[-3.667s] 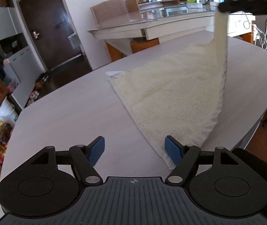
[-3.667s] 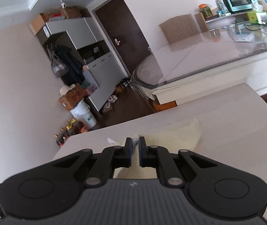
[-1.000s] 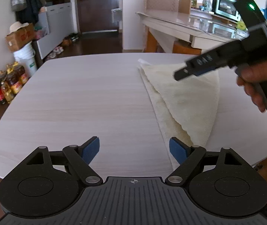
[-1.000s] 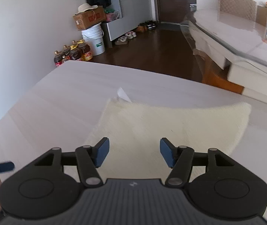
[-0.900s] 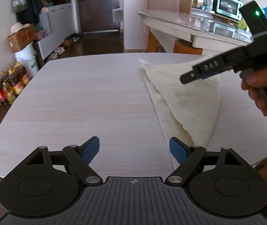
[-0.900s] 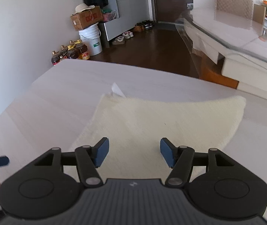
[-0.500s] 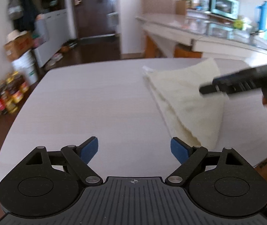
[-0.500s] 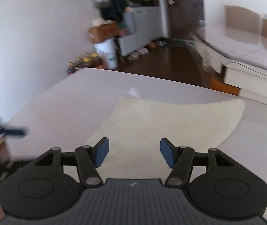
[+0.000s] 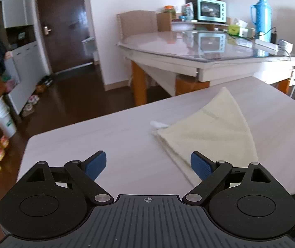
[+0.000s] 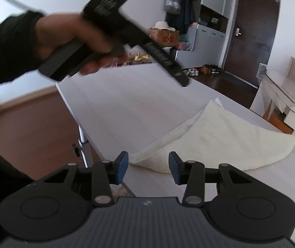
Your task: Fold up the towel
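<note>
Towel (image 9: 209, 132) lying folded over on pale table (image 9: 106, 140), sitting right of centre in the left wrist view and lower right in the right wrist view (image 10: 220, 138), upper layer not squarely covering the lower one. Left gripper (image 9: 148, 164) hovering above the table, blue pads (image 9: 200, 164) spread wide, gripping nothing, right pad just over the towel's near edge. Right gripper (image 10: 148, 167) also gaping wide, holding nothing, pointing at the towel's near corner. Left hand (image 10: 68, 33) blurring across the upper left of the right wrist view.
</note>
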`<state>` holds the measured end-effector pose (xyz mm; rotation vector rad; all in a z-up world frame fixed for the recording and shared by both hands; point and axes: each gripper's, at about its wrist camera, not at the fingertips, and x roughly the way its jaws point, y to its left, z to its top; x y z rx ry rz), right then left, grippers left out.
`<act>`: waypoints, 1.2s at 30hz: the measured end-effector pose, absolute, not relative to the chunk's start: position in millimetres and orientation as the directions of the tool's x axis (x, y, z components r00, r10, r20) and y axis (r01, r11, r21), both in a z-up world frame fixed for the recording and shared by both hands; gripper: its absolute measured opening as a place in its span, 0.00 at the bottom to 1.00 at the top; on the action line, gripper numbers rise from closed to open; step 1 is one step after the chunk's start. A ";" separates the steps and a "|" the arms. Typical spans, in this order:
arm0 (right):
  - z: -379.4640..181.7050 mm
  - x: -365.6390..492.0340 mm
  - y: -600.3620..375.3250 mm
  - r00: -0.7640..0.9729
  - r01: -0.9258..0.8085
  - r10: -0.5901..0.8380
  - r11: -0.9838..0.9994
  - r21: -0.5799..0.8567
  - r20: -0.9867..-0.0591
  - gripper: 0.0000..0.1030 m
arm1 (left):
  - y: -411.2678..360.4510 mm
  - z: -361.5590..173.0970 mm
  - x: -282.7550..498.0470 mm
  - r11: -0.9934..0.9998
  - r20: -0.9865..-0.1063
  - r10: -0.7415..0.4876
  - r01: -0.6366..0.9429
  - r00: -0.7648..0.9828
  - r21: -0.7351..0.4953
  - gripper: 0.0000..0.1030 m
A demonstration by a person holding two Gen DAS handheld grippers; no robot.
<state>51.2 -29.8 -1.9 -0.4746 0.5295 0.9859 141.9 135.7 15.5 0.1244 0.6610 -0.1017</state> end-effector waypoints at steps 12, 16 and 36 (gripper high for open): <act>-15.2 54.5 9.4 0.479 -0.874 0.595 0.389 -0.291 -0.645 0.20 | 145.5 1.4 145.6 0.991 -0.630 -0.063 0.123 0.774 0.053 0.90; -15.3 57.0 9.1 0.447 -0.891 0.606 0.367 -0.267 -0.658 0.10 | 149.3 -0.4 144.8 0.991 -0.631 -0.051 0.117 0.774 0.064 0.90; -49.3 -16.0 -33.0 0.529 -0.825 0.588 0.187 -0.533 -0.612 0.44 | 132.0 -5.5 158.3 0.981 -0.637 -0.087 0.176 0.766 0.077 0.90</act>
